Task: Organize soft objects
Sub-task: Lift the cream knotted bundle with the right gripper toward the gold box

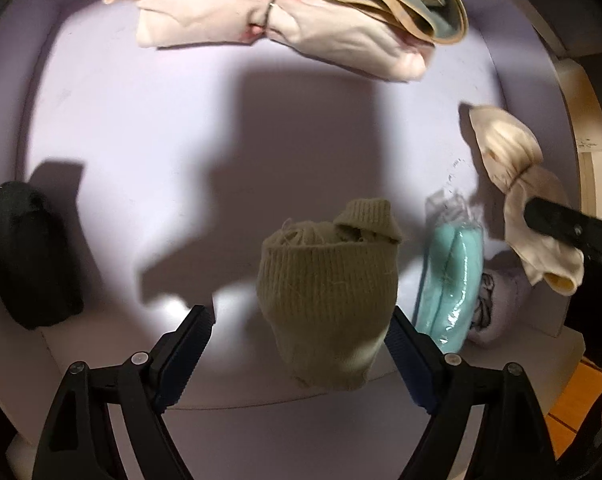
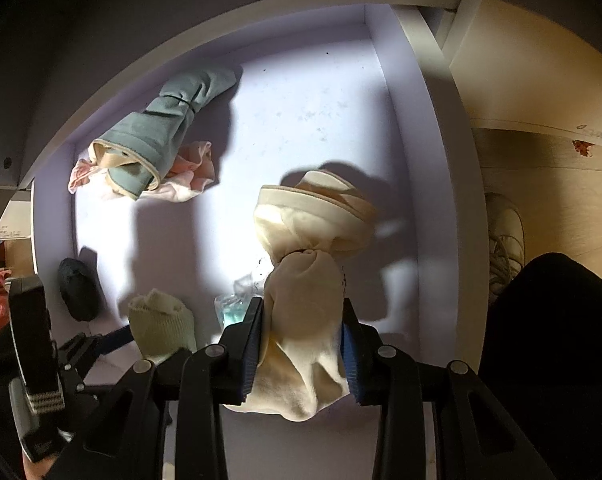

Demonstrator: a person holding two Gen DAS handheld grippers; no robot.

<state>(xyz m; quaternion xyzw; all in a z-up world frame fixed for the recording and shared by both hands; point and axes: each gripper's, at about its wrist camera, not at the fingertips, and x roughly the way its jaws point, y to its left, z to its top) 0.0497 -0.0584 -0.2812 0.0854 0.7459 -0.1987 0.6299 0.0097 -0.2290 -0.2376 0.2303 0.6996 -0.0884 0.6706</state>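
Note:
In the left wrist view my left gripper [image 1: 301, 344] is open; an olive knitted sock roll [image 1: 329, 292] sits between its jaws, against the right finger and apart from the left. It also shows in the right wrist view [image 2: 161, 326]. My right gripper [image 2: 301, 344] is shut on a cream tied cloth bundle [image 2: 305, 264] and holds it above the lilac drawer floor [image 2: 309, 112]. The bundle also shows in the left wrist view [image 1: 517, 184] at the right.
A pink bundle [image 1: 261, 20] and a grey-green bundle [image 1: 405, 0] lie at the drawer's far side. A black roll [image 1: 25, 256] lies at the left, a teal packet [image 1: 453, 272] at the right. The drawer's wall [image 2: 421, 120] rises on the right; wooden floor [image 2: 541, 180] beyond.

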